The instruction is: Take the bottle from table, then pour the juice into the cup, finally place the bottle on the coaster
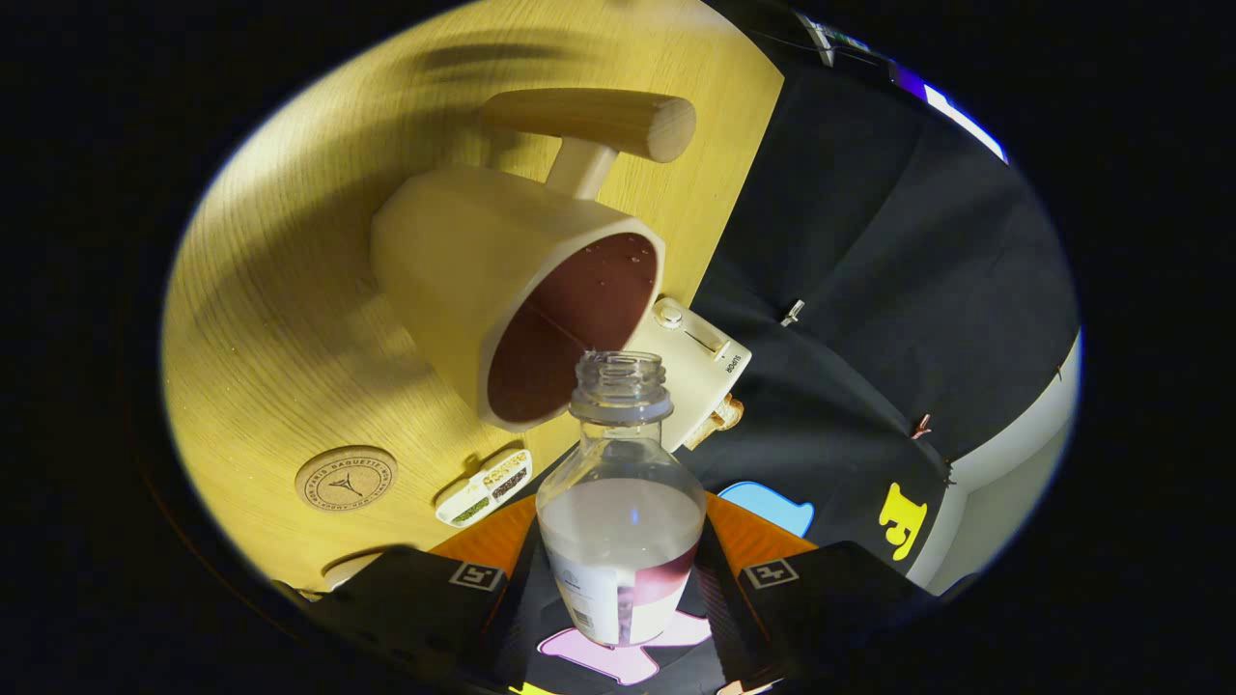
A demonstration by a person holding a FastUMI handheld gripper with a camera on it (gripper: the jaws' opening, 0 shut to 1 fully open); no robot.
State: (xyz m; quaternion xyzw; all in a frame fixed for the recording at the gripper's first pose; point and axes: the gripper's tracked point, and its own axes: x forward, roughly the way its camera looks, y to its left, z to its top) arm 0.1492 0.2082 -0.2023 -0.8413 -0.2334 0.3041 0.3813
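Note:
My gripper (pixel 623 603) is shut on a clear uncapped bottle (pixel 621 502), both fingers pressing on its labelled lower body. The whole view is rolled, so the bottle is tilted. Its open mouth (pixel 619 372) sits right at the rim of a cream cup (pixel 512 290) with a wooden handle (pixel 594 121). Dark reddish juice fills the cup's inside (pixel 575 328), with small drops on its wall. A little reddish liquid lies low in the bottle near the label. The round cork coaster (pixel 346 478) rests on the wooden table (pixel 280 290), beside the cup and ahead of my left finger.
A cream toaster-like appliance (pixel 700 362) stands just behind the cup at the table's edge. A small white tray with snacks (pixel 486 487) lies between the coaster and the bottle. The black cloth wall (pixel 869 290) hangs beyond the table.

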